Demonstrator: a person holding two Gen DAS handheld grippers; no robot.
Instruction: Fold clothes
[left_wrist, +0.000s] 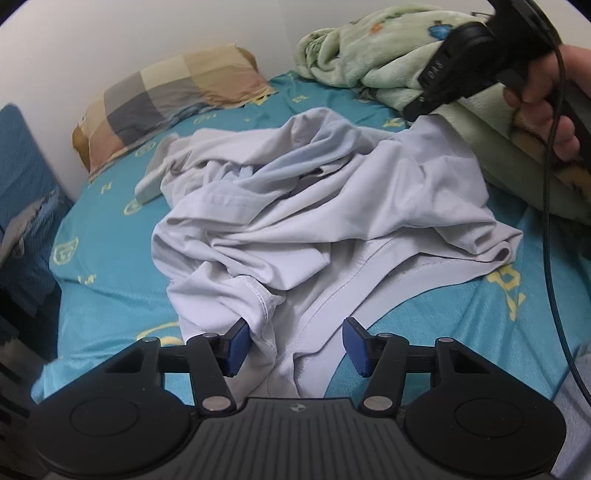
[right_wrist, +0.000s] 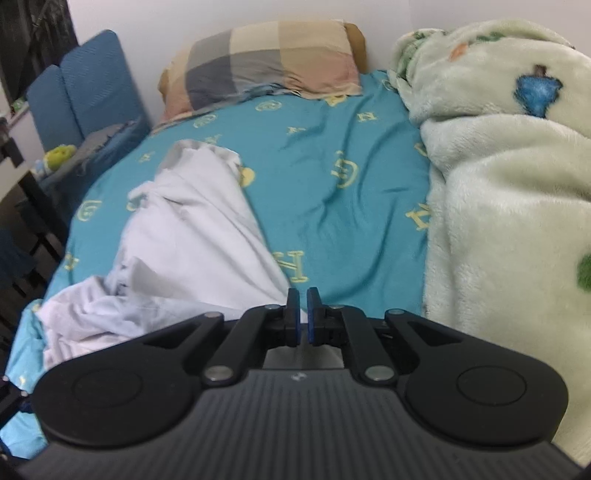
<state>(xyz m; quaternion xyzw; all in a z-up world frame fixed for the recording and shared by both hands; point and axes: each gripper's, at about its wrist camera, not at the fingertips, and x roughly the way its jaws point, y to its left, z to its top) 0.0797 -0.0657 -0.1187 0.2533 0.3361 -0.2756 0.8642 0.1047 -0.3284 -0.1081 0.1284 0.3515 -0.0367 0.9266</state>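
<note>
A teal bed sheet (left_wrist: 110, 236) carries the crumpled pale-grey garment (left_wrist: 332, 199) at its centre, a green fleece blanket (right_wrist: 498, 184) at three o'clock and a checked pillow (right_wrist: 266, 62) at twelve. The left gripper (left_wrist: 293, 345) stands spread around the garment's near hem — pads not pressing. The right gripper (right_wrist: 303, 314) is pressed together, pinching a corner of the garment.

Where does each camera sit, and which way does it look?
Left wrist: sits behind the left claw, looking down over the crumpled pale garment towards the pillow; its open pads straddle the hem, and the person's hand with the right claw shows at upper right.
Right wrist: sits behind the right claw, shut on a garment edge, looking along the teal sheet.
Shared: garment, sheet, pillow, fleece blanket.
</note>
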